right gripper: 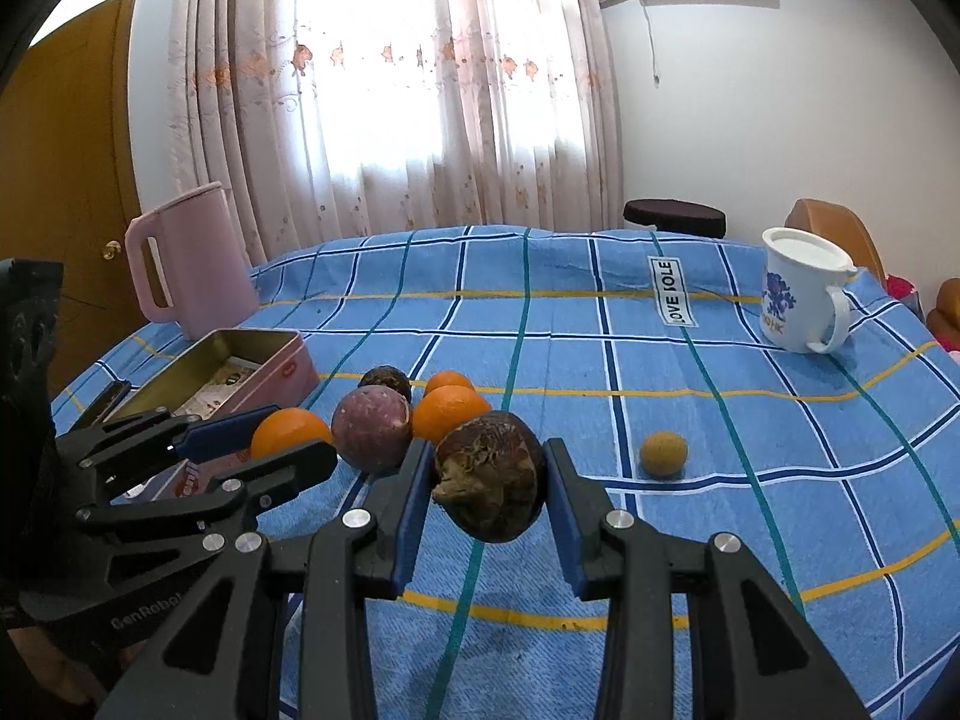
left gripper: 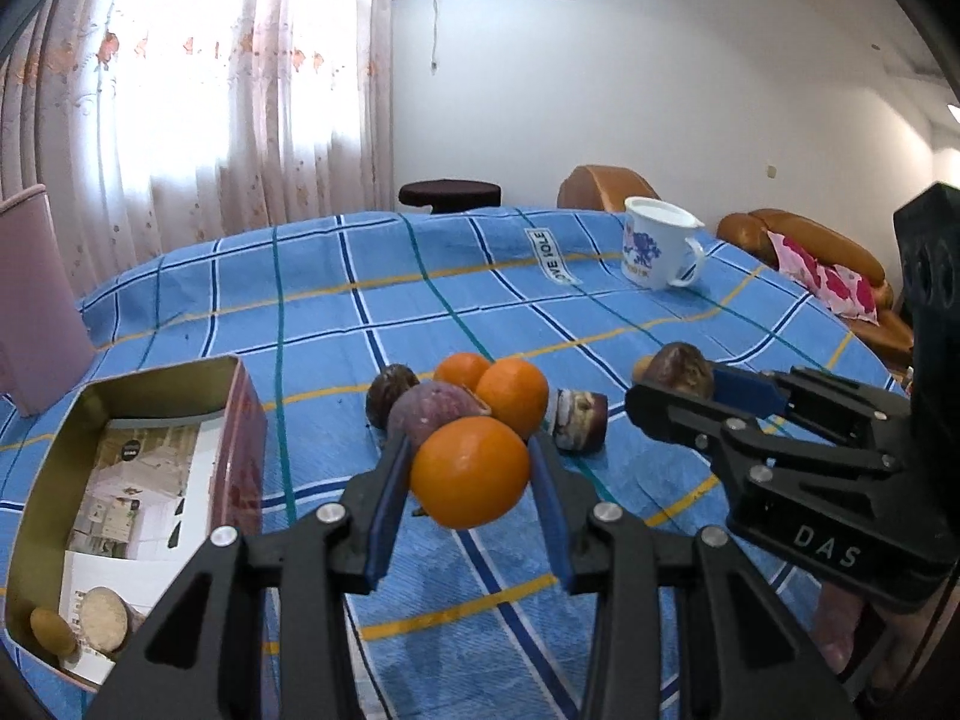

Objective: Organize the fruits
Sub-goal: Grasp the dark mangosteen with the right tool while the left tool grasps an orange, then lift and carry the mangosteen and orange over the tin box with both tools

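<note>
My left gripper (left gripper: 471,474) is shut on an orange (left gripper: 469,473) and holds it above the blue checked cloth. My right gripper (right gripper: 489,483) is shut on a dark brown wrinkled fruit (right gripper: 489,483), also raised; it shows in the left wrist view (left gripper: 681,369). On the cloth lie two more oranges (left gripper: 513,396), a purple round fruit (left gripper: 432,411), a dark passion fruit (left gripper: 390,393) and a cut purple piece (left gripper: 579,420). A small tan ball-like fruit (right gripper: 663,453) lies apart to the right. An open pink tin (left gripper: 231,420) on the left holds a small tan fruit (left gripper: 53,630) and a pale round piece (left gripper: 105,618).
A white enamel mug (left gripper: 657,249) with a blue flower stands at the far right of the table. A pink kettle (right gripper: 186,261) stands behind the tin at the far left. A dark stool (left gripper: 450,193) and brown sofa (left gripper: 798,240) lie beyond the table.
</note>
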Action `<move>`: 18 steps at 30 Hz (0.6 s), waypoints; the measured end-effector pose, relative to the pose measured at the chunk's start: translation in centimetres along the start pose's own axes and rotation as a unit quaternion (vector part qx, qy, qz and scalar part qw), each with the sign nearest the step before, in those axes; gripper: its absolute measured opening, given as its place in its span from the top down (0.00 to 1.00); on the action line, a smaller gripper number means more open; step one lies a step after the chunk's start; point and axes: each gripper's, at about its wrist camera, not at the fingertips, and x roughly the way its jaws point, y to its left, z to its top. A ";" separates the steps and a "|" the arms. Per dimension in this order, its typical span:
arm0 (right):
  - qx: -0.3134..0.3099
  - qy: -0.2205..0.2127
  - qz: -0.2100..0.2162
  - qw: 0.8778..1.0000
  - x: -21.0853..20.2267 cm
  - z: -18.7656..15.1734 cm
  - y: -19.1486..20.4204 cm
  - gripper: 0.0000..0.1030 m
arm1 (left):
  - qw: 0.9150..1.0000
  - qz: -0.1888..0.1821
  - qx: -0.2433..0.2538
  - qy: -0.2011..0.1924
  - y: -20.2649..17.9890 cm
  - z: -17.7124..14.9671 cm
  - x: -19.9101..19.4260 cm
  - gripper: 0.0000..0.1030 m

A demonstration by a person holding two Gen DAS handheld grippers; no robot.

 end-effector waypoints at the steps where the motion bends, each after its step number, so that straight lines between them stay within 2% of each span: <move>1: -0.001 -0.002 0.000 1.000 -0.1 0.0 0.0 0.62 | 1.000 0.003 -0.001 -0.004 0.0 0.0 -0.1 0.60; 18: -0.023 -0.041 0.000 0.999 -1.5 -0.1 0.9 0.62 | 0.998 0.024 -0.011 -0.060 0.3 -0.3 -2.2 0.60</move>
